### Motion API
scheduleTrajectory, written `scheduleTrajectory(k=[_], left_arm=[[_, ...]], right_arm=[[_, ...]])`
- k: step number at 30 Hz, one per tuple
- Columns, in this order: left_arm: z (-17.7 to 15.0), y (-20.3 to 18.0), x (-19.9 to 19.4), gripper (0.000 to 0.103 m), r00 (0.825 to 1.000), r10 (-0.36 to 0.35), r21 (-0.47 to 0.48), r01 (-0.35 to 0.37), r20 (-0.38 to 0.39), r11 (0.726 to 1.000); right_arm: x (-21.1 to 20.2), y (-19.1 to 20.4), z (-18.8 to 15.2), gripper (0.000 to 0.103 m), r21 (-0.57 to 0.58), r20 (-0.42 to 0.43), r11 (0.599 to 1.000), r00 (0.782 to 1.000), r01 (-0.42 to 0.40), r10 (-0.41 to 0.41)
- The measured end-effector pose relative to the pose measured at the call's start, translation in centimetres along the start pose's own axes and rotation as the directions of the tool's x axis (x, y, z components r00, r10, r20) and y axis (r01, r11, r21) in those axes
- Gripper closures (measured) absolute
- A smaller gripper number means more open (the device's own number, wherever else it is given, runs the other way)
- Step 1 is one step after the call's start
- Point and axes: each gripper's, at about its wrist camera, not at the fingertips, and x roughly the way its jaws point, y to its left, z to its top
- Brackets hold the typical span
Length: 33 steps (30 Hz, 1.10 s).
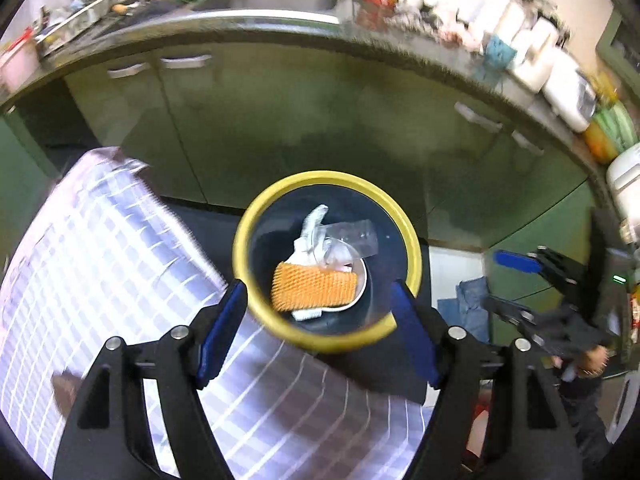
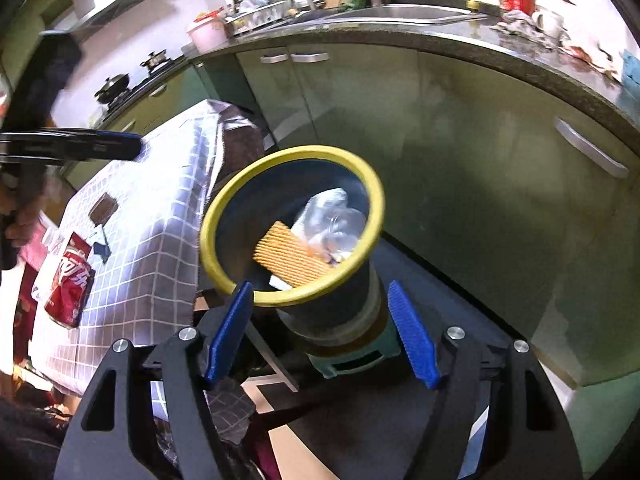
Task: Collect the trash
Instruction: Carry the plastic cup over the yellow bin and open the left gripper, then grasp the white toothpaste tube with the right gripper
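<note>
A dark trash bin with a yellow rim [image 1: 414, 256] stands on the floor by the table; it also shows in the right wrist view [image 2: 208, 236]. Inside lie an orange ridged scrubber [image 1: 314, 286] [image 2: 292, 256], white crumpled paper [image 1: 310, 232] and clear plastic packaging [image 1: 354, 236] [image 2: 336, 220]. My left gripper [image 1: 320, 332] is open and empty, hovering over the bin's near rim. My right gripper [image 2: 322, 330] is open and empty, just above and in front of the bin. A red soda can [image 2: 70, 286] lies on the table at the left.
A table with a checked cloth [image 1: 120, 248] [image 2: 148, 216] stands left of the bin. Green kitchen cabinets [image 1: 280, 120] and a cluttered counter with a sink [image 2: 400, 12] run behind. A small brown object [image 2: 102, 208] sits on the cloth.
</note>
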Motion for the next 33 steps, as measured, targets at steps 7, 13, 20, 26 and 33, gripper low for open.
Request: scheduleTrajectory(k=[7,13,20,26,33], left_arm=[[-7.6,4.6,-11.6,0.018,0.987,0.078,-0.093,-0.065,0.142,0.994],[-17.1,9.3,-17.9,0.015,0.963,0.180,-0.266,-0.124,0.201,0.956],[-27.5,12.7,-20.2,0.015,0.946,0.260,-0.444,-0.151,0.195,0.883],[-32.7,13.8,-20.5,0.015,0.942,0.266,-0.525,-0.122,0.207,0.842],[-35.1,14.2,-20.7,0.015,0.940,0.262,-0.552,-0.102,0.219,0.828]], right_arm=[[2.2,6.3,1.5,0.033,-0.159,-0.038,0.983,0.995,-0.097,0.092],[5.1,16.1,3.4,0.034,-0.360,-0.101,0.904,0.973,-0.231,0.208],[7.3,26.7,4.3,0.034,-0.476,-0.240,0.768,0.904,-0.428,0.355],[10.5,32.2,6.0,0.040,-0.594,-0.269,0.714,0.928,-0.371,0.258],[15.8,34.6,7.0,0.064,-0.587,-0.426,0.673,0.878,-0.451,0.217]])
